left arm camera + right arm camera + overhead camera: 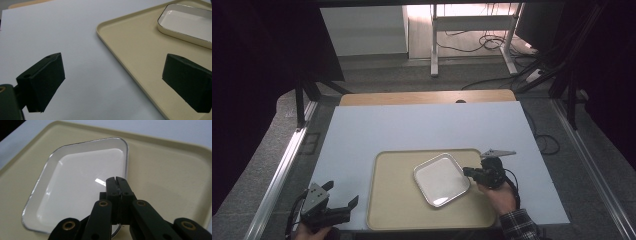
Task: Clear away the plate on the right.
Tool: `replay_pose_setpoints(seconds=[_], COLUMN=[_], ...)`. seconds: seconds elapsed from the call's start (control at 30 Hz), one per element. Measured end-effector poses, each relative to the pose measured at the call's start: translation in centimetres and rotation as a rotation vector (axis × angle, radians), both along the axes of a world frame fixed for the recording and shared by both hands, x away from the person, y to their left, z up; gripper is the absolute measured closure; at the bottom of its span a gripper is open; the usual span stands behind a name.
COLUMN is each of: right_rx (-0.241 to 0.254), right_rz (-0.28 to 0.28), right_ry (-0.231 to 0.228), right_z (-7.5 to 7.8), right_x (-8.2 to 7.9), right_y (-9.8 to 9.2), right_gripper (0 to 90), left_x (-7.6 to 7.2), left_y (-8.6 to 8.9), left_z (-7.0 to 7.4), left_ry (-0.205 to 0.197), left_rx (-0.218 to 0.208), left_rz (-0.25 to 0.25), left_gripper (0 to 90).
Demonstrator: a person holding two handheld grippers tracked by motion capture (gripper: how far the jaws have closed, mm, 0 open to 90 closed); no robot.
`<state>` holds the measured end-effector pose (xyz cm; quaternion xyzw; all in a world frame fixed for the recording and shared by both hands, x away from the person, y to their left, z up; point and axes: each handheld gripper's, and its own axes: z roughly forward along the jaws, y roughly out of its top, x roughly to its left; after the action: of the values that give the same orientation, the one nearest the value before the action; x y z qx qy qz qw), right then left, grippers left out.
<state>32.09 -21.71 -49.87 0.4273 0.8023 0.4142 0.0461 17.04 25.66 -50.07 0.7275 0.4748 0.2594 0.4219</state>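
Two grippers (349,206) (465,172) — one dish (441,179), one tray (394,200).

No writing, label, brand mark or number can be read anywhere in these views. The shallow white rectangular dish with a thin dark rim (442,179), the beige plastic tray (392,200) beneath it and the pale blue-white tabletop (412,127) all have plain, unmarked surfaces. The black gripper jaws carry no lettering either.
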Motion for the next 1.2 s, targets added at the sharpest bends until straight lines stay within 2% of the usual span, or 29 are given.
replay_pose_setpoints(seconds=[0.2, 0.23, 0.33, 0.47, 0.53, 0.8, 1.2], right_rx=[0.012, 0.006, -0.007, -0.011, -0.002, -0.036, -0.024], right_rz=[0.054, 0.079, 0.106, 0.133, 0.166, 0.239, 0.284], right_ry=[0.018, 0.026, 0.030, 0.028, 0.051, 0.080, 0.066], right_z=[0.1, 0.0, -0.2, -0.2, -0.4, -1.5, -1.8], right_x=[-1.3, -2.0, -3.0, -3.9, -4.5, -5.1, -5.1], right_y=[0.0, 0.1, 0.2, 0.2, 0.6, 2.3, 4.6], right_gripper=[90.0, 90.0, 90.0, 90.0, 90.0, 90.0, 90.0], left_x=[0.0, 0.0, 0.0, 0.0, 0.0, 0.0, 0.0], left_y=[0.0, 0.0, 0.0, 0.0, 0.0, -0.1, -0.1], left_z=[0.0, 0.0, 0.0, 0.0, 0.0, 0.0, 0.0], left_ry=[0.001, 0.001, 0.001, 0.001, 0.001, 0.001, 0.001], left_rx=[-0.002, -0.001, 0.000, 0.003, 0.003, 0.005, 0.009], left_rz=[0.001, 0.000, 0.000, -0.001, -0.001, -0.001, -0.003], left_gripper=[4.0, 4.0, 4.0, 4.0, 4.0, 4.1, 4.1])
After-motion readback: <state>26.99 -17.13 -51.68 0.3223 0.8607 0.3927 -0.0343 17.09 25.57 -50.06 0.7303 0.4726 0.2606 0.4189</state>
